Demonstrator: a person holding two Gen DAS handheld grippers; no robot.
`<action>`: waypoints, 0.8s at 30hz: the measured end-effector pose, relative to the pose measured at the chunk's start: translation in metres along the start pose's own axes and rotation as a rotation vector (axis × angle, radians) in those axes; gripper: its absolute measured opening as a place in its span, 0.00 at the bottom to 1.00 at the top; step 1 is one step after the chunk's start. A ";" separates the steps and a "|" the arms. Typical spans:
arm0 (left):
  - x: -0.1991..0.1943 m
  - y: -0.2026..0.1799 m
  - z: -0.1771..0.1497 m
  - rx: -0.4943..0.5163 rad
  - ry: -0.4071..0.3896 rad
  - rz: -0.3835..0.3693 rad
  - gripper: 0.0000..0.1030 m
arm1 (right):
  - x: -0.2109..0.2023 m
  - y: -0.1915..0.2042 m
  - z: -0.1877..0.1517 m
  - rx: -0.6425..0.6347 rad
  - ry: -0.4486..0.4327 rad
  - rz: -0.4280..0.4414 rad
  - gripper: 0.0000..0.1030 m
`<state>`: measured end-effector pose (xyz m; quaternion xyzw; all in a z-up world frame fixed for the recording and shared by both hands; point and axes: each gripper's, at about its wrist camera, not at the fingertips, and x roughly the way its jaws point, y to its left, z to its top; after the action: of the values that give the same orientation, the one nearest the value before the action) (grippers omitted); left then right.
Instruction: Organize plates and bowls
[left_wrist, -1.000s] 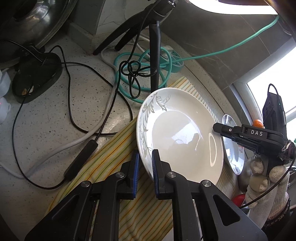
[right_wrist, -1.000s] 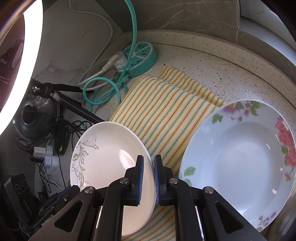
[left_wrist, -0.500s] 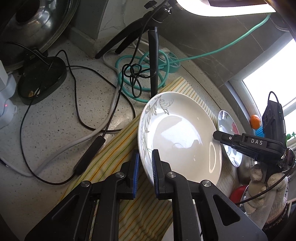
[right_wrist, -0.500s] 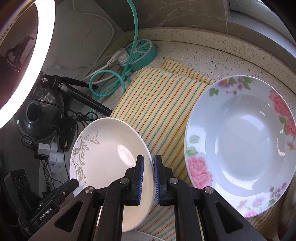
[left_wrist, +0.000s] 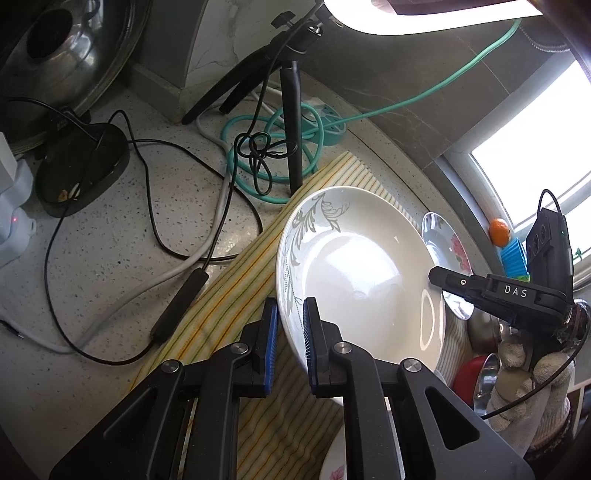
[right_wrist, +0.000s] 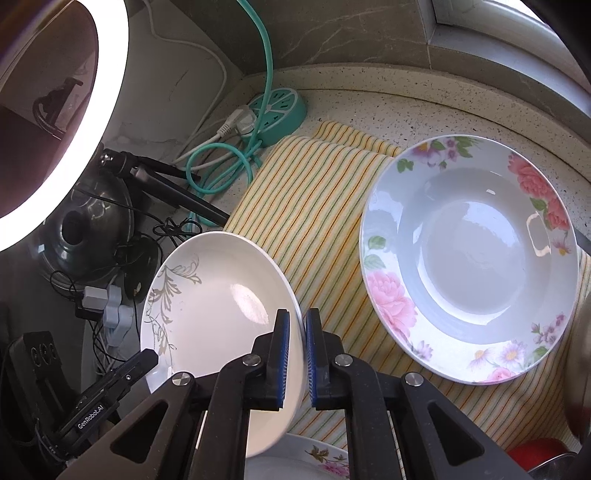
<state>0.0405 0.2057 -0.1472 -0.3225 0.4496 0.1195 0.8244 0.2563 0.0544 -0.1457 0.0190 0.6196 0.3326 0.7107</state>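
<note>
Left wrist view shows the left gripper (left_wrist: 290, 334) clamped on the near rim of a shallow white plate with a grey leaf pattern (left_wrist: 354, 273), held tilted above the yellow striped cloth (left_wrist: 229, 295). The right gripper (right_wrist: 296, 350) pinches the opposite rim of the same plate. A round floral plate with pink roses (right_wrist: 469, 258) lies flat on the cloth, to the right of the held plate and apart from it
</note>
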 end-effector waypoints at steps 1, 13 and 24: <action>-0.001 0.000 0.000 0.004 0.000 -0.001 0.11 | -0.002 0.000 -0.001 0.002 -0.002 0.001 0.08; -0.014 -0.004 -0.005 0.053 0.012 -0.026 0.11 | -0.028 0.002 -0.024 0.036 -0.049 0.015 0.08; -0.025 -0.018 -0.016 0.128 0.024 -0.054 0.11 | -0.049 -0.012 -0.059 0.101 -0.090 0.018 0.08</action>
<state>0.0245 0.1838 -0.1256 -0.2827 0.4571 0.0644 0.8408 0.2088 -0.0016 -0.1217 0.0752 0.6028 0.3059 0.7331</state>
